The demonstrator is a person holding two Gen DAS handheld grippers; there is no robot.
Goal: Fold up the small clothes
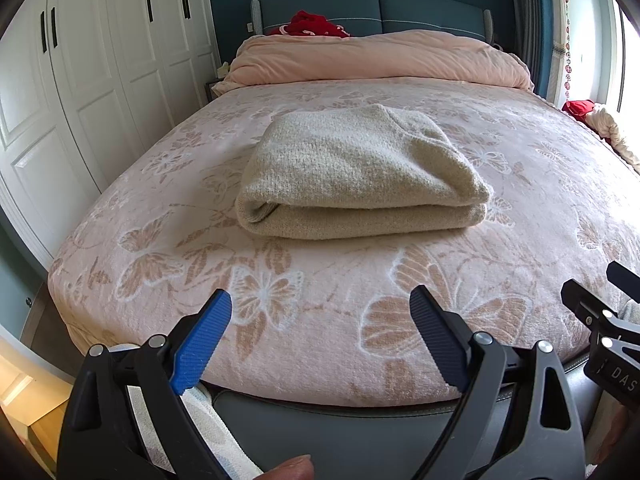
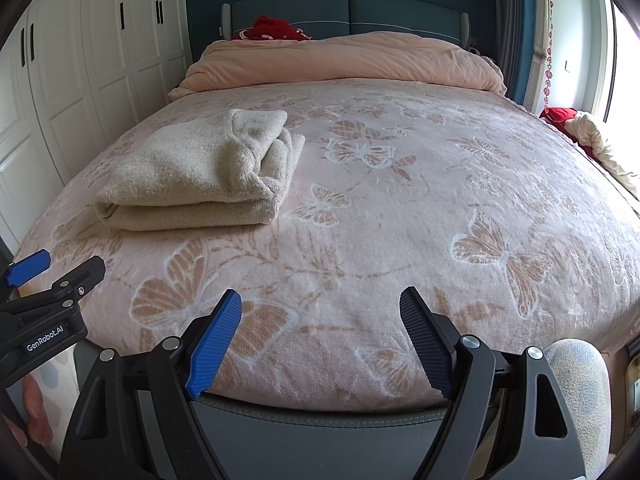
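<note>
A cream knitted sweater [image 1: 352, 176] lies folded into a thick rectangle on the pink butterfly blanket [image 1: 320, 320], left of the bed's middle; the right wrist view shows the same sweater [image 2: 200, 176] at its left. My left gripper [image 1: 320, 312] hovers open over the foot of the bed, well short of the sweater, nothing between its blue pads. My right gripper [image 2: 320, 312] is open too, beside it to the right, empty, over bare blanket. Each gripper shows at the edge of the other's view.
A rolled pink duvet [image 1: 380, 60] lies across the head of the bed with red cloth [image 1: 316, 26] behind it. White wardrobe doors [image 1: 80, 80] line the left side. More crumpled cloth [image 2: 592, 140] sits at the bed's right edge by the window. A grey padded footboard [image 2: 320, 432] runs below the grippers.
</note>
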